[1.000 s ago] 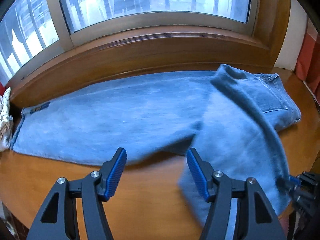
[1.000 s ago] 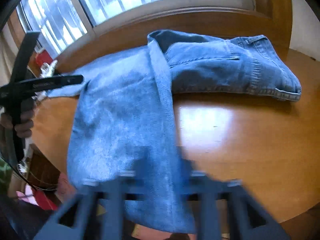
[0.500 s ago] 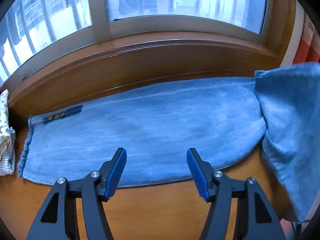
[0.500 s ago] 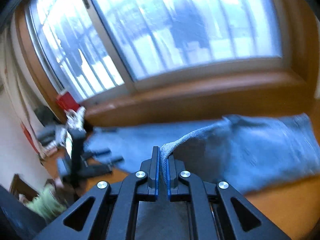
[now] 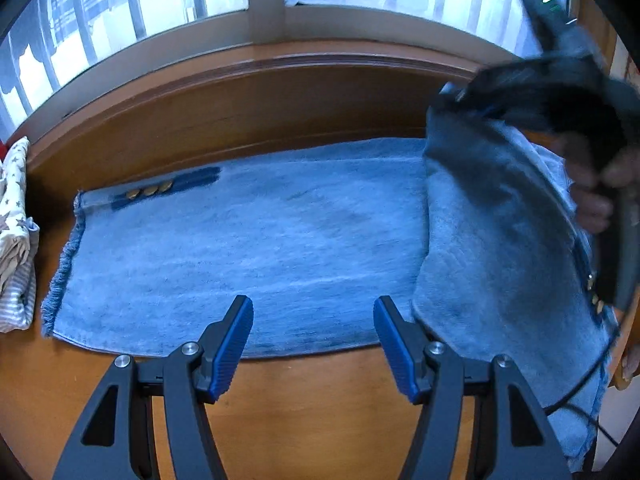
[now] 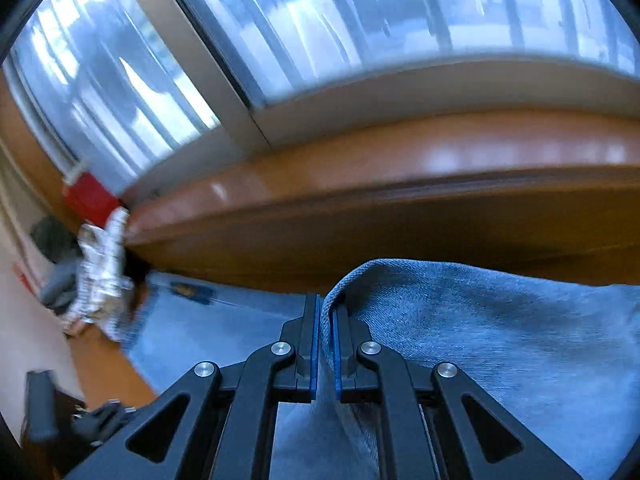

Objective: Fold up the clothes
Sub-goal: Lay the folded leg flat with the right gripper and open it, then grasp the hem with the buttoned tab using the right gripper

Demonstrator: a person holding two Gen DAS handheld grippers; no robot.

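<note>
Light blue jeans (image 5: 248, 256) lie flat across the wooden table (image 5: 320, 408), with the frayed hem at the left. My left gripper (image 5: 312, 336) hangs open over their near edge with nothing between its blue pads. The second leg (image 5: 500, 240) is lifted at the right and drapes down from my right gripper (image 5: 456, 96), which a hand (image 5: 596, 188) holds. In the right wrist view the right gripper (image 6: 325, 320) pinches a fold of the denim (image 6: 480, 340). Its jaws are opening slightly, with the cloth still between the pads.
A folded star-patterned cloth (image 5: 16, 240) lies at the table's left end, blurred in the right wrist view (image 6: 100, 272). A wooden window sill (image 5: 280, 92) runs close behind the jeans. A red object (image 6: 88, 196) stands on the sill at the left.
The right gripper lifted the leg off the table's front edge and carried it up and leftward over the flat leg. The left gripper slid left along the jeans, still open.
</note>
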